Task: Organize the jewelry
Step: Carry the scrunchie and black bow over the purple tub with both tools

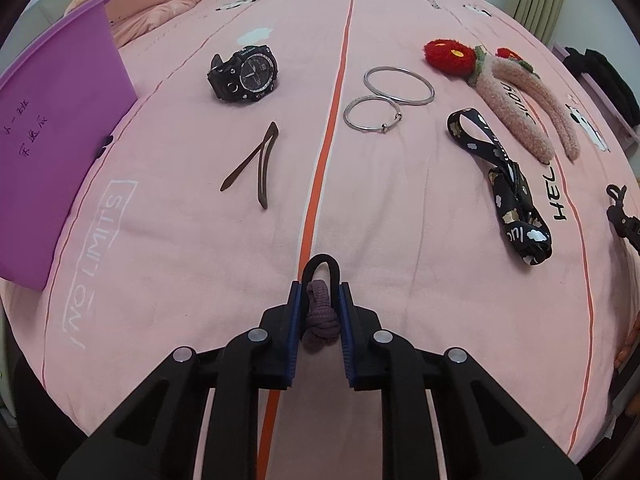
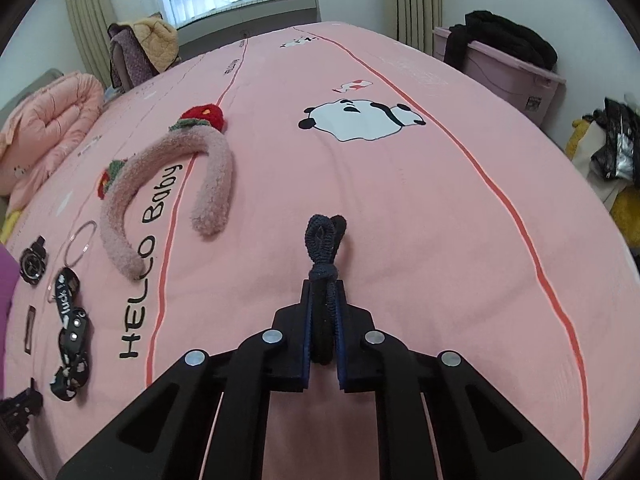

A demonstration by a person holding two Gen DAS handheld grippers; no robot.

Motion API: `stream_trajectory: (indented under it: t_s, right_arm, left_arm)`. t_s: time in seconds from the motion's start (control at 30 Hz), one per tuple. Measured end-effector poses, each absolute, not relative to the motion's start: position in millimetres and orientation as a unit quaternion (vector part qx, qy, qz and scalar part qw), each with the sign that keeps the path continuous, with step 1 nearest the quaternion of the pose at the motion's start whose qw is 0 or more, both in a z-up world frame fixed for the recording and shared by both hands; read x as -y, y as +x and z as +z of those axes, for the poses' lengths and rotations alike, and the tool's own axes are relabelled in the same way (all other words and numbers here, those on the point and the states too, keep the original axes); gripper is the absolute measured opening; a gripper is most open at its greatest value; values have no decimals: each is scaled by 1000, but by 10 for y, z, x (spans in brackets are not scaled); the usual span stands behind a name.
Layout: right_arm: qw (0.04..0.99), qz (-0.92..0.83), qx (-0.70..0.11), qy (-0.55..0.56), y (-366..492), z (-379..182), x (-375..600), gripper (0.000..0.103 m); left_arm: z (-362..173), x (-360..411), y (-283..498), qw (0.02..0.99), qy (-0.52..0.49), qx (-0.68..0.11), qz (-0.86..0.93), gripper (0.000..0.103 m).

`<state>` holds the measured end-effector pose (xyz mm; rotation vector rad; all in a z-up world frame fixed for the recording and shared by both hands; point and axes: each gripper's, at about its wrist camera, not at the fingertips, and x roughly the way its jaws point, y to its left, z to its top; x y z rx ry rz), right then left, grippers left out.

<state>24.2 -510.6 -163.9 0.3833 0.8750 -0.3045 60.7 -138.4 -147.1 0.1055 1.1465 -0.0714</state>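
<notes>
Left hand-held gripper clamps a knotted hair tie; right hand-held gripper pinches a dark hair tie, both probably headed for sorting.

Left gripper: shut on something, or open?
Shut. The left gripper clamps a knotted purple hair tie between its blue pads, above the pink bedspread.

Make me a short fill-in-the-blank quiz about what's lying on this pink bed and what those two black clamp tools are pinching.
1. The left gripper is shut on a knotted hair tie that is black and ____.
2. The two thin silver metal bangles lie between the black wristwatch and the fluffy pink ____ with red flowers.
3. The right gripper is shut on a dark knotted hair ____.
4. The big cartoon animal printed on the pink bedsheet is a ____.

Missing words: purple; headband; tie; panda
</notes>
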Motion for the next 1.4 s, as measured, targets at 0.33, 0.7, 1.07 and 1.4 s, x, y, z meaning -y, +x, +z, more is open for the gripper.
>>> stream_trajectory:
  t_s: [0.33, 0.7, 1.07, 1.4]
  right_arm:
    - [880, -127, -408, 208, -112, -1467, 4863, 9]
    - [903, -80, -361, 217, -704, -868, 4081, 9]
    - [931, 29, -337, 136, -691, -81, 2889, 9]
    - [931, 177, -306, 86, -192, 544, 1625, 9]
  left_arm:
    - [-1203, 1282, 520, 857, 46, -510, -62, 18]
    - [-725, 1050, 400, 884, 17, -459, -87, 18]
    - [97, 215, 160, 925, -12, -368, -94, 18]
    - [648, -928, 193, 953, -23, -302, -27, 18]
